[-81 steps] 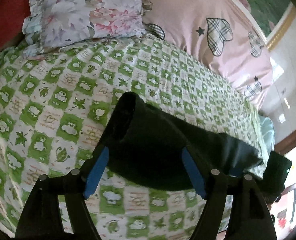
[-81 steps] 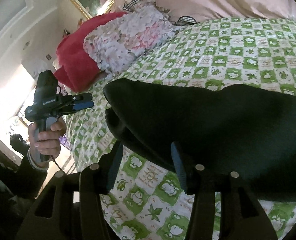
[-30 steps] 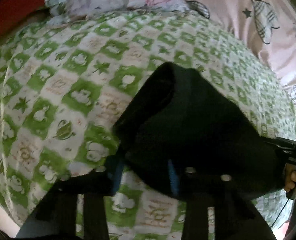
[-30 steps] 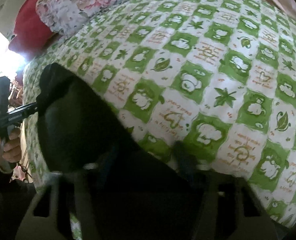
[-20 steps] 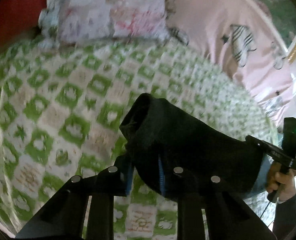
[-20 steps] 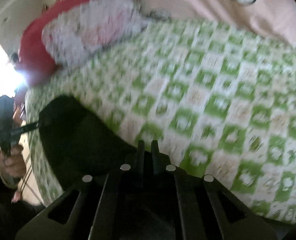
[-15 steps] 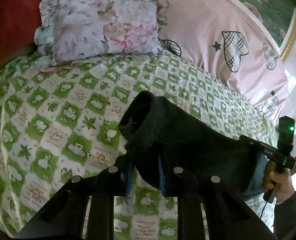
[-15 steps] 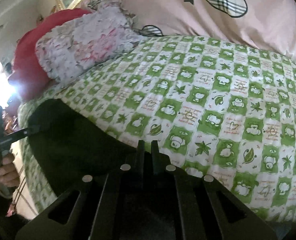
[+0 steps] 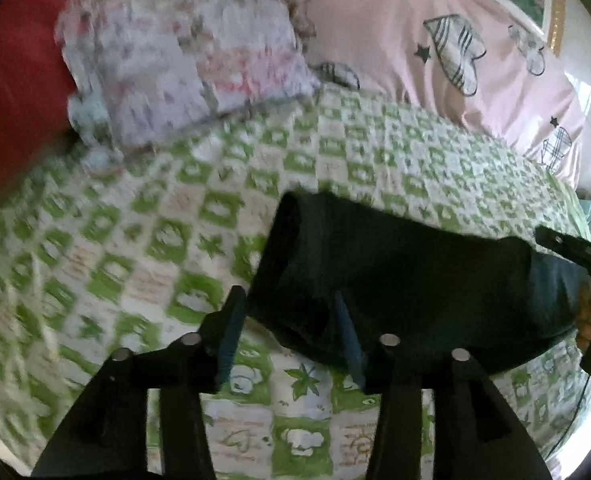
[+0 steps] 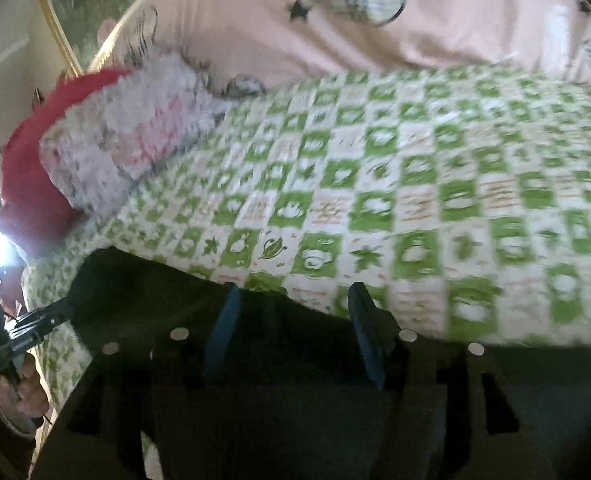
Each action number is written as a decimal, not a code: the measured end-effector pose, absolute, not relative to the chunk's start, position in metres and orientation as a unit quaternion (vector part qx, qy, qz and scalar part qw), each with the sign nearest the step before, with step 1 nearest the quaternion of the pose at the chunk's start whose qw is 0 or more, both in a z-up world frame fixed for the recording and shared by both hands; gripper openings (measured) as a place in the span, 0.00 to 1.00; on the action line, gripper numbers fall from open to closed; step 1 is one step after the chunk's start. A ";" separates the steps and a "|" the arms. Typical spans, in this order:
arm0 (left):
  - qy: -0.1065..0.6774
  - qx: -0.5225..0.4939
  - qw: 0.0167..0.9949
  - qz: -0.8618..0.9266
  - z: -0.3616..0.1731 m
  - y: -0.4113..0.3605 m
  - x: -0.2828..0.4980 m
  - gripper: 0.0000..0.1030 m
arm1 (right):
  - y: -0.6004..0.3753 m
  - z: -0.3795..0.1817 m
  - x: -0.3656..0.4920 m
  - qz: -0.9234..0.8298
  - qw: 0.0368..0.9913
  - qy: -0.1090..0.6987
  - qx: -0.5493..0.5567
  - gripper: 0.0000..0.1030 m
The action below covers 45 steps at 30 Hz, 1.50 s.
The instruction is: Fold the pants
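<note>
The dark folded pants (image 9: 395, 272) lie on the green-and-white checked bedspread (image 9: 143, 240). My left gripper (image 9: 287, 328) is open, its blue-padded fingers straddling the pants' near left corner. My right gripper (image 10: 291, 320) is open too, its fingers over the pants' (image 10: 155, 300) far edge at the other end. Each view shows the other gripper at the side: the right gripper in the left wrist view (image 9: 575, 252), the left gripper in the right wrist view (image 10: 35, 324). Both views are motion-blurred.
A floral pillow (image 9: 183, 64), a red cushion (image 9: 15, 80) and a pink duvet with plaid hearts (image 9: 435, 48) lie at the head of the bed. The bedspread stretches out beyond the pants (image 10: 455, 200).
Both grippers were shut on the pants half a second ago; both have now opened and let go. The pants lie flatter on the bed.
</note>
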<state>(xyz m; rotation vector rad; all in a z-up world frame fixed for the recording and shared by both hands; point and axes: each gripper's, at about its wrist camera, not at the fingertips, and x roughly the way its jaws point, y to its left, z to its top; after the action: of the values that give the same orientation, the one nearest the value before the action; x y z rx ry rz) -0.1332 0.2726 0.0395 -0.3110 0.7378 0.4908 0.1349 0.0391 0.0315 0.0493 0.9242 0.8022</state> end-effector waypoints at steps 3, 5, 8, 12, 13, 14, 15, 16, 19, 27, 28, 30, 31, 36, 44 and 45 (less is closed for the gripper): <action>0.340 -0.138 0.901 0.232 0.058 0.265 -0.137 0.52 | 0.005 0.041 0.124 0.360 0.826 0.432 0.043 0.56; 0.332 -0.130 0.909 0.213 0.069 0.254 -0.135 0.53 | -0.017 0.043 0.117 0.344 0.832 0.432 0.055 0.56; 0.333 -0.105 0.920 0.177 0.076 0.231 -0.123 0.55 | -0.055 0.043 0.104 0.316 0.839 0.435 0.078 0.56; 0.345 -0.066 0.929 0.117 0.074 0.189 -0.098 0.56 | -0.095 0.040 0.085 0.275 0.849 0.439 0.102 0.56; 0.348 -0.061 0.929 0.107 0.073 0.182 -0.093 0.56 | -0.102 0.040 0.081 0.268 0.851 0.439 0.108 0.56; 0.351 -0.057 0.930 0.098 0.072 0.174 -0.088 0.56 | -0.110 0.039 0.077 0.261 0.852 0.439 0.113 0.56; 0.355 -0.053 0.930 0.084 0.071 0.165 -0.080 0.56 | -0.118 0.038 0.073 0.252 0.855 0.438 0.118 0.56; 0.357 -0.052 0.930 0.073 0.070 0.158 -0.075 0.56 | -0.127 0.037 0.069 0.244 0.857 0.438 0.123 0.56; 0.364 -0.045 0.929 0.044 0.069 0.138 -0.061 0.60 | -0.148 0.034 0.060 0.219 0.861 0.439 0.137 0.56; 0.391 -0.011 0.920 -0.020 0.063 0.089 -0.014 0.64 | -0.195 0.022 0.057 0.146 0.867 0.439 0.187 0.56; 0.389 0.001 0.921 -0.028 0.064 0.080 -0.006 0.64 | -0.201 0.021 0.059 0.137 0.867 0.438 0.196 0.56; 0.393 0.017 0.918 -0.048 0.065 0.064 0.009 0.64 | -0.212 0.020 0.062 0.122 0.866 0.436 0.211 0.56; 0.395 0.022 0.916 -0.059 0.065 0.056 0.017 0.64 | -0.216 0.019 0.063 0.115 0.866 0.435 0.217 0.56; 0.416 0.043 0.901 -0.115 0.061 0.016 0.066 0.66 | -0.235 0.017 0.075 0.088 0.862 0.430 0.253 0.64; 0.449 0.052 0.874 -0.179 0.055 -0.027 0.137 0.66 | -0.256 0.011 0.092 0.063 0.861 0.418 0.284 0.64; 0.455 0.052 0.868 -0.193 0.054 -0.036 0.149 0.66 | -0.258 0.009 0.094 0.060 0.860 0.416 0.288 0.64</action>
<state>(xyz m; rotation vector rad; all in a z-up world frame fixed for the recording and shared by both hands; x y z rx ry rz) 0.1492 -0.0357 0.0540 0.1090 0.9529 -0.4042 0.0938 -0.2583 0.0092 0.6048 0.8728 0.1264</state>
